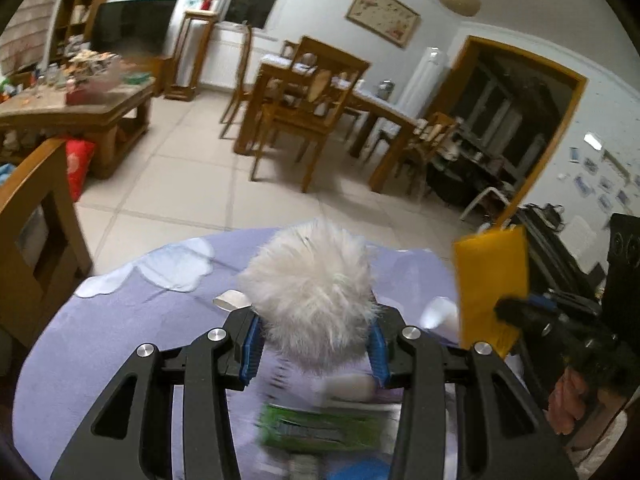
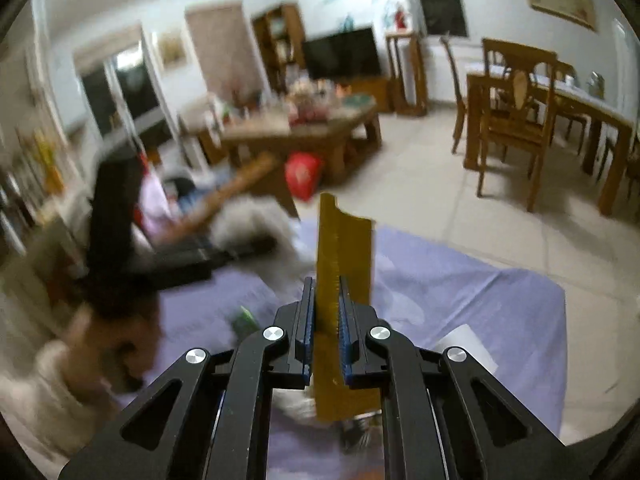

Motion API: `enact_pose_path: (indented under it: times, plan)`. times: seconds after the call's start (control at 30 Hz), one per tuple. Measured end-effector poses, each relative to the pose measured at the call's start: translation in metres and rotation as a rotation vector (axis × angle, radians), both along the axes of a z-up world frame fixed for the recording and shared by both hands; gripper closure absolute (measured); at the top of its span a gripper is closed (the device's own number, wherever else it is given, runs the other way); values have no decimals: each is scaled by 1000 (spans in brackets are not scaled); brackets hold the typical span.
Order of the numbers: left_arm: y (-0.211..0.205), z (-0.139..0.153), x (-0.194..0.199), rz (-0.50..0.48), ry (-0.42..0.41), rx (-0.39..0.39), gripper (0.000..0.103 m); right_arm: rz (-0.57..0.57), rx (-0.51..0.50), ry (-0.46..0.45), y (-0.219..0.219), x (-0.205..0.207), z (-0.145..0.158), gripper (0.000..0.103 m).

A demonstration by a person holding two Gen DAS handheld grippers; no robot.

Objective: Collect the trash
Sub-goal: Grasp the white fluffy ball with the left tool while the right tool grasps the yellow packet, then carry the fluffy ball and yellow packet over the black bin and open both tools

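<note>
Over a lilac cloud-print cloth [image 1: 132,320], left tongs [image 1: 316,344] clasp a fluffy white fur ball [image 1: 312,292], right tongs [image 2: 326,332] pinch a flat mustard-yellow packet [image 2: 340,256] upright, while a green wrapper [image 1: 320,426] and white paper scrap [image 2: 466,346] remain uncollected.

A lavender cloth [image 1: 168,308] with pale cloud shapes covers the surface under the things, with tiled floor [image 1: 192,184] beyond its far edge. Directly on the cloth, a green packet [image 1: 320,428] lies at the near side; a small white paper scrap [image 1: 231,300] lies beyond the packet, and a white sheet [image 2: 466,346] lies near the cloth's right edge
</note>
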State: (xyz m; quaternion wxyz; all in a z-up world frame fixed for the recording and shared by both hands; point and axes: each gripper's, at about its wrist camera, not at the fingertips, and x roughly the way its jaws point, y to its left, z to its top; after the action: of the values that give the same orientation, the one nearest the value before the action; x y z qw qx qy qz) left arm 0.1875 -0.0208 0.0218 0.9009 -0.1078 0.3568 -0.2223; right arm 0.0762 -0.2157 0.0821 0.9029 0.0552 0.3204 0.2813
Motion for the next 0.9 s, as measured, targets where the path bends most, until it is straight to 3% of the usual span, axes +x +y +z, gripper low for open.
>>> enact_pose_path:
  times: [0.27,0.5,0.7,0.9]
  plan:
    - [-43,23,-48,-124,-62,-12,60,-54,201,-83,-65,-65,34,92]
    - [-98,37,-88,-237,-109,10,60,-166,345,-131,-132,-132,37,92]
    - [-153,39,-111,-343,-124,38,60,-262,398,-163,-189,-182,30,92]
    - [-209,34,-133,-437,-123,56,60,-445,429,-214,-265,-235,19,92]
